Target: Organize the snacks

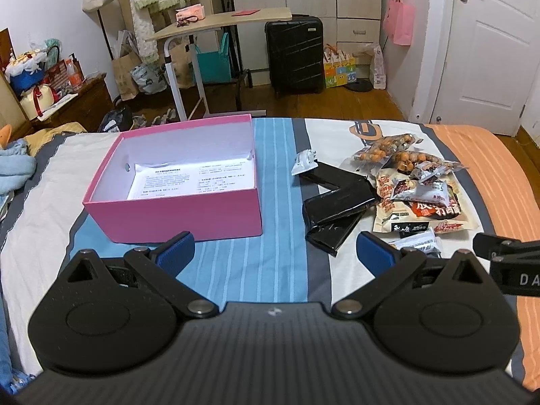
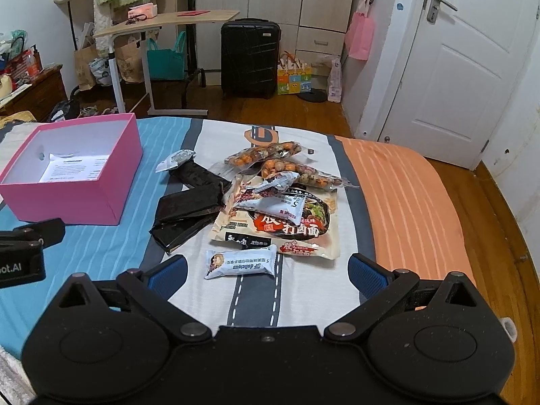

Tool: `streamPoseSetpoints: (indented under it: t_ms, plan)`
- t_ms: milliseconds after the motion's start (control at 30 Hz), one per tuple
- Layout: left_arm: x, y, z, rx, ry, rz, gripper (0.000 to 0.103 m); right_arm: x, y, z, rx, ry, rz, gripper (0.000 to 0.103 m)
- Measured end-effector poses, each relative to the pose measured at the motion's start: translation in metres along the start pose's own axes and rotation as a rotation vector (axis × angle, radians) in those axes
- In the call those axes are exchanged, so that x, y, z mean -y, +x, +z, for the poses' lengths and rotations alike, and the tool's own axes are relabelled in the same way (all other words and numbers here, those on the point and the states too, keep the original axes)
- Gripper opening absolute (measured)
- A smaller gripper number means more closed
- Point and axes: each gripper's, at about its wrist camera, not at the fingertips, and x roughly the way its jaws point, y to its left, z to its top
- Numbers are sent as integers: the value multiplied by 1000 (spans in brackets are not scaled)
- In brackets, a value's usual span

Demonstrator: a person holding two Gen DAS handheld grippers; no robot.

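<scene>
- Pink box (image 2: pixel 72 172): left on the bed (image 2: pixel 405 195), holding a printed sheet (image 2: pixel 76 167).
- Snack pile: right of box; noodle packet (image 2: pixel 280 227) bears Chinese print.
- Left gripper (image 1: pixel 275 251): fingers apart, empty.
- Right gripper (image 2: pixel 268 275): fingers apart, white bar wrapper (image 2: pixel 240 263) just ahead.

noodle bag (image 2: pixel 290 229): partly buried under smaller packets
right tool (image 1: pixel 506 263): cut by the frame edge
box paper (image 1: pixel 189 179): print too small to read
</scene>
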Motion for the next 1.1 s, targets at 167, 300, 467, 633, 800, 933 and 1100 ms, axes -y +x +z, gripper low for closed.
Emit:
streamPoseSetpoints:
  t_ms: [167,300,467,633,800,933,1100]
  plan:
    - [-3,-2,-1,2,-4,-32,103,1,-1,0,5,-4,2,102]
    - [-5,-4,-2,17,-18,-83,103,6,-4,2,22,-7,32,103]
    - [-4,10,-5,29,-55,-104,100,24,-5,8,130,-51,108,103]
    - [13,43,-15,15,-55,-109,97,56,10,14,237,-94,154,103]
    - [32,85,-28,-78,-75,-204,96,72,50,10,119,-64,264,96]
    - [65,108,-45,-53,46,-194,95,80,82,9,97,-157,262,91]
    - [101,131,-51,-86,110,-315,93,90,121,27,69,-294,345,84]
